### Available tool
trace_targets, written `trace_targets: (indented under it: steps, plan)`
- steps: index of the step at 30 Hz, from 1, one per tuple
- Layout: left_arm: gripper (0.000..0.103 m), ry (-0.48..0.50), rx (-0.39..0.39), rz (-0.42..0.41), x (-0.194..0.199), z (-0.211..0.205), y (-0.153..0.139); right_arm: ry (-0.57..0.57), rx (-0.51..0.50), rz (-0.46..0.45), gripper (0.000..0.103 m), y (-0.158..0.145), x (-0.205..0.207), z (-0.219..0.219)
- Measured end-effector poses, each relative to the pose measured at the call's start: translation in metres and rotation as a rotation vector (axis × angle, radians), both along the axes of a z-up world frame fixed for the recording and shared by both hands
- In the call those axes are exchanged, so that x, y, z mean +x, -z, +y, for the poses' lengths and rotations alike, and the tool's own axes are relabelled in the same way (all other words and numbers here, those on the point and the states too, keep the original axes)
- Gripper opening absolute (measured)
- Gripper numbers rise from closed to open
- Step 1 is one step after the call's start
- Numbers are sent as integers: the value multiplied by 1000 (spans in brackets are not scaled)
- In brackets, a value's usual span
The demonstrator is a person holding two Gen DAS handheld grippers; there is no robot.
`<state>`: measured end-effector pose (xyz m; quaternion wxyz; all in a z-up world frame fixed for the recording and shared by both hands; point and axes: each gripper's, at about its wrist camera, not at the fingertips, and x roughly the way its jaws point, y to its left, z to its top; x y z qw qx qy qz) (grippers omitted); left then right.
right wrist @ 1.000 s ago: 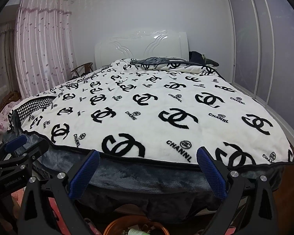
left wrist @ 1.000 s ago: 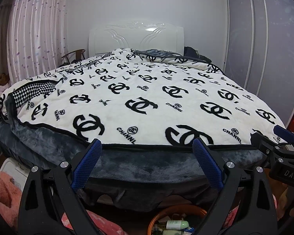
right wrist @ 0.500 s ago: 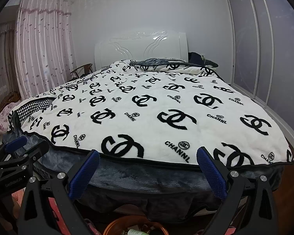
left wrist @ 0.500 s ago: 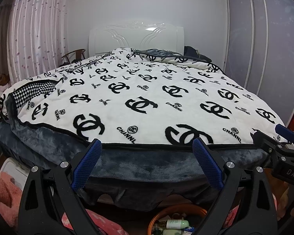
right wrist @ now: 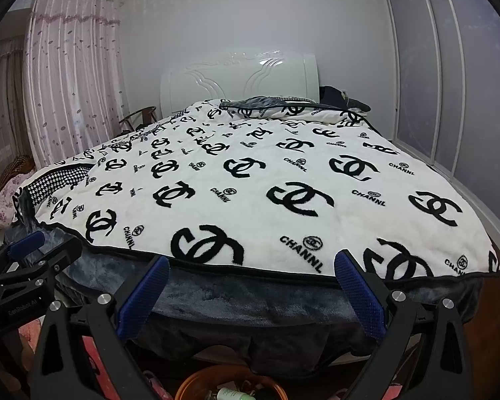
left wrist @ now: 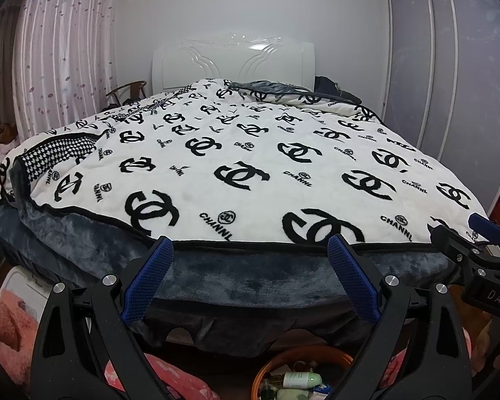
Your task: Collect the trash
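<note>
An orange-rimmed basket (left wrist: 270,365) sits on the floor at the foot of the bed, directly below both grippers, and holds pale green bottles (left wrist: 301,380) and other small items; its rim (right wrist: 196,380) also shows at the bottom of the right wrist view. My left gripper (left wrist: 250,250) is open, its blue pads wide apart with nothing between them. My right gripper (right wrist: 251,268) is open and empty too. Each gripper shows at the edge of the other's view: the right one (left wrist: 483,233) and the left one (right wrist: 33,246).
A large bed with a white blanket (left wrist: 250,166) printed with black logos fills the view, over a grey plush cover (left wrist: 250,276). Pink cloth (left wrist: 3,320) lies on the floor at left. A curtain (left wrist: 60,66), a wooden chair (left wrist: 130,91) and sliding wardrobe doors (left wrist: 450,66) border the bed.
Both views have barely shifted; the right gripper has drifted slightly lower and to the right in the left wrist view. Both grippers stay open.
</note>
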<state>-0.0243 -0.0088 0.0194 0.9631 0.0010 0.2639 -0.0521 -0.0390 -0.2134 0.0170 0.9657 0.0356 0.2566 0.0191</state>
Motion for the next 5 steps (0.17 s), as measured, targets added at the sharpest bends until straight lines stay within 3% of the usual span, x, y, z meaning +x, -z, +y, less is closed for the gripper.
trace_targets:
  steps: [5]
  plan:
    - [91,-6,-1,5,2,0,1,1,2,1,98,0,0,0]
